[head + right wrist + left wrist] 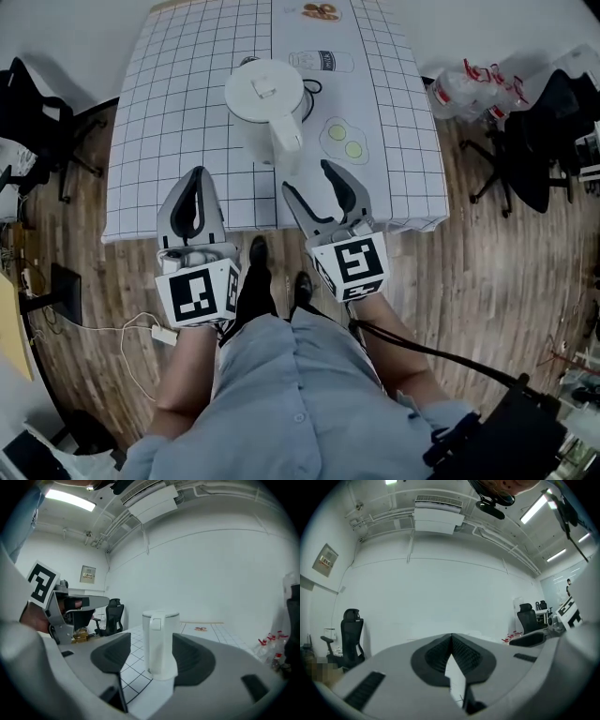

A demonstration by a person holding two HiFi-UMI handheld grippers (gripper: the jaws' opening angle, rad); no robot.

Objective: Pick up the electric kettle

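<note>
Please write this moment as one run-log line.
phase: pre-grasp | right tool: open, kettle ahead, not gripped | left tool: shut, empty | kettle: upright on table

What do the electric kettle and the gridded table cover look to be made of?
Electric kettle: probably plastic, white and smooth with a soft sheen. The whole shell looks evenly moulded and shows no metallic shine.
Table cover: likely a thin printed cloth or vinyl sheet, white with a black grid. Its edge hangs over the near side in slight waves.
</note>
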